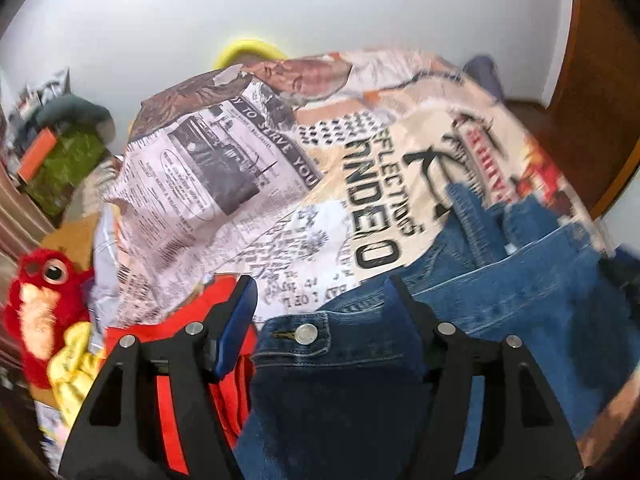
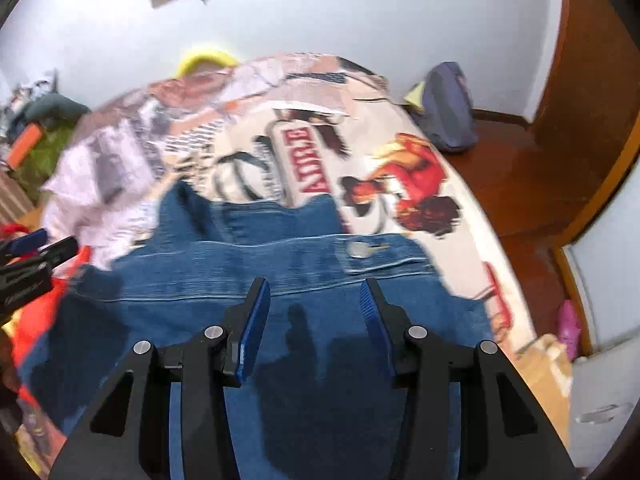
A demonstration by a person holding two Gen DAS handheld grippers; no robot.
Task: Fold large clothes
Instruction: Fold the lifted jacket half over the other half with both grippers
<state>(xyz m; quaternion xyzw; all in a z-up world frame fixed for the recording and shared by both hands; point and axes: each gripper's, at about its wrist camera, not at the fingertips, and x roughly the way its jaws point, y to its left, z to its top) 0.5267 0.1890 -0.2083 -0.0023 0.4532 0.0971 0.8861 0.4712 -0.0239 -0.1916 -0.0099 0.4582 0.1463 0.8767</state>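
A blue denim jacket [image 1: 500,280] lies spread on a bed covered with a printed newspaper-pattern sheet [image 1: 248,184]. In the left wrist view my left gripper [image 1: 320,292] is open, its fingers on either side of a dark denim corner with a metal button [image 1: 306,334]. In the right wrist view the jacket [image 2: 240,256] lies flat under my right gripper [image 2: 314,300], which is open and empty just above the cloth, near a buttoned band [image 2: 360,250]. The left gripper [image 2: 36,256] shows at the left edge there.
A red cloth [image 1: 224,320] and a red plush toy [image 1: 40,292] lie left of the jacket. A purple bag [image 2: 448,108] sits on the wooden floor [image 2: 540,184] right of the bed. Clutter is piled at the far left [image 1: 60,152]. A white wall is behind.
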